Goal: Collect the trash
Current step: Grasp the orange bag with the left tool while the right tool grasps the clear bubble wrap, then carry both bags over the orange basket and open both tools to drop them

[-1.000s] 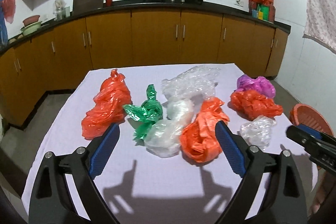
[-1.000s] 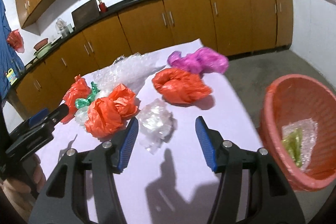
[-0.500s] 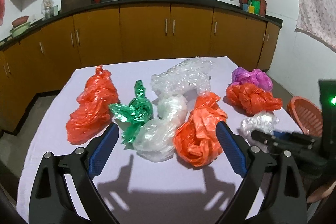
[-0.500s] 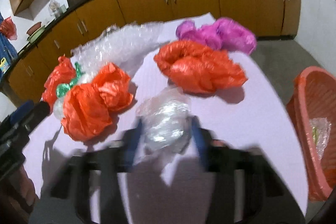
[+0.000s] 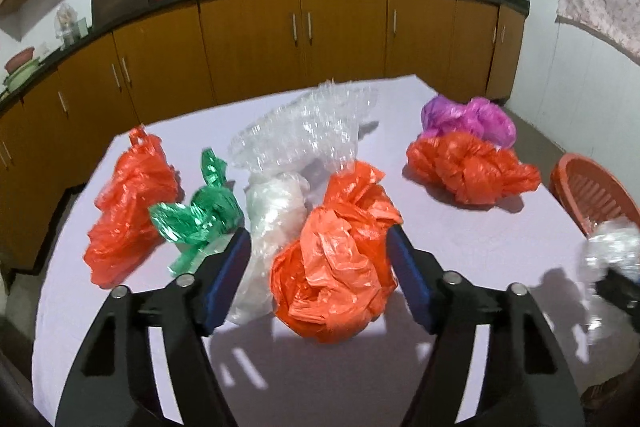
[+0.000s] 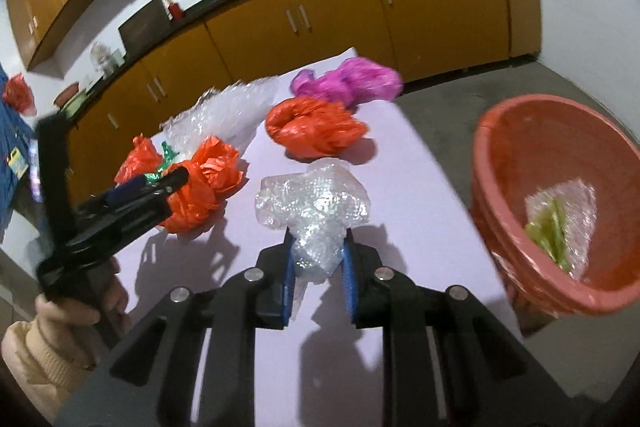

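Note:
My right gripper [image 6: 318, 241] is shut on a clear bubble-wrap wad [image 6: 312, 205] and holds it above the table's right side; the wad also shows in the left wrist view [image 5: 610, 251]. My left gripper [image 5: 318, 247] is open, its jaws on either side of a crumpled orange bag [image 5: 336, 263] on the lilac table [image 5: 460, 239]. An orange basket [image 6: 516, 147] stands right of the table with bubble wrap and green scraps inside.
On the table lie a second orange bag [image 5: 468, 167], a purple bag [image 5: 468, 117], a third orange bag [image 5: 130, 203], a green bag [image 5: 200, 215], a white bag [image 5: 272, 211] and a bubble-wrap sheet [image 5: 308, 125]. Wooden cabinets [image 5: 256, 47] stand behind.
My right gripper moved onto the clear wad, shut on it and lifted it off the table. My left gripper moved forward and narrowed around the orange bag.

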`<state>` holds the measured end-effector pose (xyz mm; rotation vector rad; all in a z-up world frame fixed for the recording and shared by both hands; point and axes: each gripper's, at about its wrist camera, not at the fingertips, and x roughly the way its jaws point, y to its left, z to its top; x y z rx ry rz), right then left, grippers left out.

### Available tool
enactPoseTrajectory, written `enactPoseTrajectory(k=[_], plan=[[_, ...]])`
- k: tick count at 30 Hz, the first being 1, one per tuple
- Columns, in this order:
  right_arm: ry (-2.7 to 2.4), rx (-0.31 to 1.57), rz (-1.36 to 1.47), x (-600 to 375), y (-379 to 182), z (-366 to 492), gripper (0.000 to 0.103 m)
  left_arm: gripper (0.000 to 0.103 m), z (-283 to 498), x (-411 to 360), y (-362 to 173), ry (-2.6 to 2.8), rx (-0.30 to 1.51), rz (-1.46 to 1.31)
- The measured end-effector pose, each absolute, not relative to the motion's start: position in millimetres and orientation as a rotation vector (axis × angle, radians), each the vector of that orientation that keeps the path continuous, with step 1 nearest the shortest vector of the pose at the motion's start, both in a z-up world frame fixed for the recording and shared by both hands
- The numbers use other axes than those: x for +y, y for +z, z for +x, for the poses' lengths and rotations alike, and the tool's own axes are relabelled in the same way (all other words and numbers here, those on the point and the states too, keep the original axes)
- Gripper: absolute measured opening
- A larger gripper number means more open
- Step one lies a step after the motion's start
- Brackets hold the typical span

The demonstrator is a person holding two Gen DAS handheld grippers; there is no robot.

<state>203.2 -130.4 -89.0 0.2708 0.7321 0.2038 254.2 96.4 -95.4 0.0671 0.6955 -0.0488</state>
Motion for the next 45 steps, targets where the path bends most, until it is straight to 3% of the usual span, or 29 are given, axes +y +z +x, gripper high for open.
enactPoseTrajectory(k=[4, 6, 12, 27, 45], plan=[[0.194, 0.734, 0.293, -138, -88, 197, 0.021, 0.063, 257, 99, -100, -0.06, 0.728, 0.038], [0.196, 0.734, 0.294, -139, -88, 195, 0.021, 0.04, 258, 97, -100, -0.077, 0.74, 0.034], [0.198, 0.709, 0.302, -143, -81, 187, 0.021, 0.024, 248, 96, -95, -0.118, 0.729, 0.009], [0.161, 0.625, 0.328, -169, -61, 155, 0.021, 0.019, 191, 78, -68, -0.265, 0.665, -0.078], [-0.201, 0.511, 0.339, -287, -49, 111, 0.021, 0.019, 178, -78, -26, -0.604, 0.538, -0.017]])
